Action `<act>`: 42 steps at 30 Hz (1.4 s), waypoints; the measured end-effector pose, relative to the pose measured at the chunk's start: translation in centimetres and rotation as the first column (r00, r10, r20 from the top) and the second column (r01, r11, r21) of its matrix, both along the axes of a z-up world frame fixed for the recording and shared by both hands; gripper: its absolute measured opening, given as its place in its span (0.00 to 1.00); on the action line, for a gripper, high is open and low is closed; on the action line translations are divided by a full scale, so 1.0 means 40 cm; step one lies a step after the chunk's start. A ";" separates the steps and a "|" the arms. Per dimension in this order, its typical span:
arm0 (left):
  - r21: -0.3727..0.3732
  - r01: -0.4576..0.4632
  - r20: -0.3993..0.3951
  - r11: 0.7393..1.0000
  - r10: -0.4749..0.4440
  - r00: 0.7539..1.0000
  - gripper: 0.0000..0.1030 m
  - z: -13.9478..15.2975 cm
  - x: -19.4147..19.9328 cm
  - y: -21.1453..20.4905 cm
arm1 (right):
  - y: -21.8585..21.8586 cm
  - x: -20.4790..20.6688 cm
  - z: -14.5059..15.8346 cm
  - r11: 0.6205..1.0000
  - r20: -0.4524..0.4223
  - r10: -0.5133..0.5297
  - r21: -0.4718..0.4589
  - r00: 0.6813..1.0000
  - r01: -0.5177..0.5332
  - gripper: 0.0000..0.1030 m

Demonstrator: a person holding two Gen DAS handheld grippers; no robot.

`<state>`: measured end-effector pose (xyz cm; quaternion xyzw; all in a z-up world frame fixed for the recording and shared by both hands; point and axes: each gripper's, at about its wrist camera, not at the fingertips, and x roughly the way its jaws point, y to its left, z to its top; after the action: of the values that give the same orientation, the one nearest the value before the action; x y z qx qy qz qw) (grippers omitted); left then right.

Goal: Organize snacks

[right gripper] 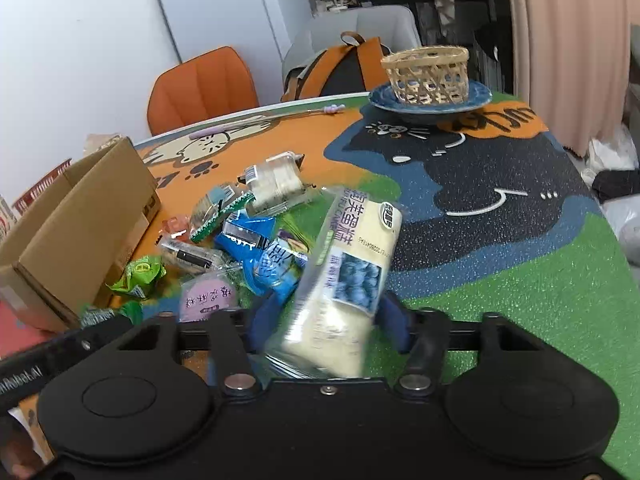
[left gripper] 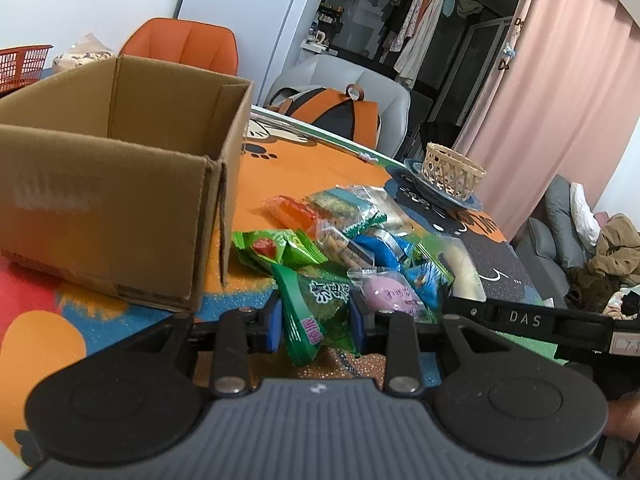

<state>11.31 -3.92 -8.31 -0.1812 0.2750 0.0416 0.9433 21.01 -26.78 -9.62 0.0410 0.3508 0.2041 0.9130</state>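
- Nearest in the left wrist view, the left tongs are clenched on a green snack packet, both blue pads pressing its sides; the packet stands upright between them, just above the desk's patterned mat.
- In the right wrist view, the right tongs grasp a cream cake packet with a blueberry picture. It is tilted, its lower end between the blue pads, and that end is blurred.
- Just beyond both tongs lies the snack pile on the middle of the desk: a pink round sweet in clear wrap, blue packets, a small green packet, an orange jelly packet, and clear-wrapped biscuits at the far side of the pile.
- Left of the pile, near the desk's left edge, stands an open cardboard box, flaps up. Its inside walls show, but its floor is hidden, so I cannot tell what it holds.
- Toward the desk's far right corner a woven basket sits on a blue plate; nothing shows above its rim.
- Behind the desk are an orange chair and a grey chair bearing an orange and grey backpack.
- A red basket is at the far left.
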 end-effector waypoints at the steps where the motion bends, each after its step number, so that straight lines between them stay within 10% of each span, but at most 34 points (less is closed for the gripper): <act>1: -0.001 -0.001 0.001 1.000 0.001 1.000 0.31 0.002 0.000 0.001 | -0.001 0.000 0.001 1.000 -0.005 0.003 0.007 1.000 -0.003 0.39; 42: 0.023 -0.054 0.198 0.998 0.048 0.979 0.31 0.166 -0.121 0.041 | 0.084 -0.120 0.202 0.984 0.181 0.105 0.122 0.978 -0.129 0.31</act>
<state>6.48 -2.26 -1.66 -0.1779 0.1749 0.0515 0.9670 16.20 -23.42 -1.55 0.0630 0.2572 0.2833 0.9218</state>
